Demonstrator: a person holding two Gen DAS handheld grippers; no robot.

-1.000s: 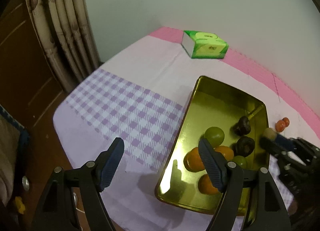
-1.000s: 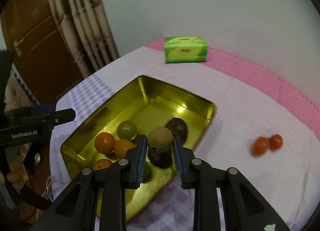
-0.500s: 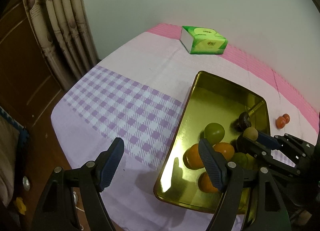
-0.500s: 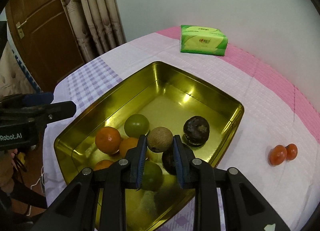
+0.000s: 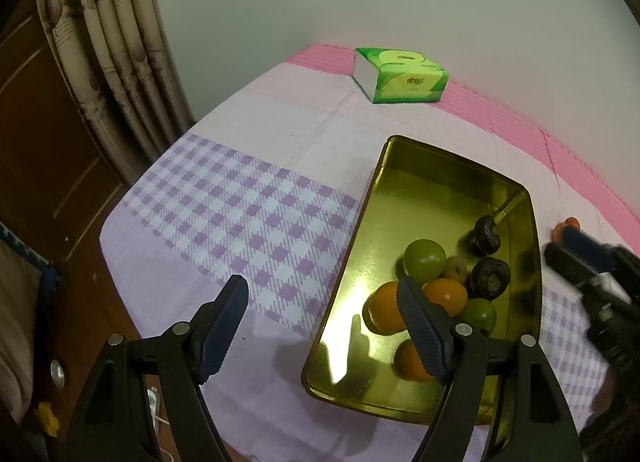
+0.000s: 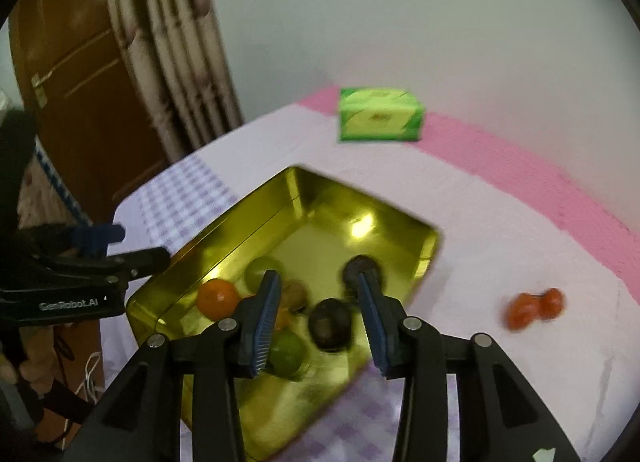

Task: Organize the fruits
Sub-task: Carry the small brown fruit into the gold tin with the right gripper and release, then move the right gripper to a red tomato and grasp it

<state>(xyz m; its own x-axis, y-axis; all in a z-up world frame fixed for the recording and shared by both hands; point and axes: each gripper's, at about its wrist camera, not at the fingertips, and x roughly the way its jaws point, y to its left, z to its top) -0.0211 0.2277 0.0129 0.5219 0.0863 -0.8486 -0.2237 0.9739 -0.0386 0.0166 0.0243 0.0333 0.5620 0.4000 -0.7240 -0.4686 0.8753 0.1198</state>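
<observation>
A gold metal tray [image 5: 404, 177] [image 6: 256, 414] on the table holds several fruits: oranges [image 5: 448, 294], green fruits [image 5: 424, 260], two dark fruits [image 5: 490, 278] and a small brown fruit [image 5: 456, 268] [image 6: 296, 294]. My right gripper [image 6: 318, 314] is open and empty above the tray's near side; it also shows at the right edge of the left wrist view [image 5: 592, 262]. My left gripper [image 5: 320, 326] is open and empty over the tray's left rim. Two small red-orange fruits [image 6: 534, 308] lie on the cloth right of the tray.
A green tissue box [image 5: 400, 79] [image 6: 380, 117] sits at the far edge near the wall. A curtain [image 5: 120, 61] and a wooden door [image 6: 80, 81] stand to the left. The checked cloth [image 5: 224, 213] ends at the table's left edge.
My right gripper opened and let go of the small brown fruit, which now lies in the tray among the others. The gripper pulled back. My left gripper stayed put.
</observation>
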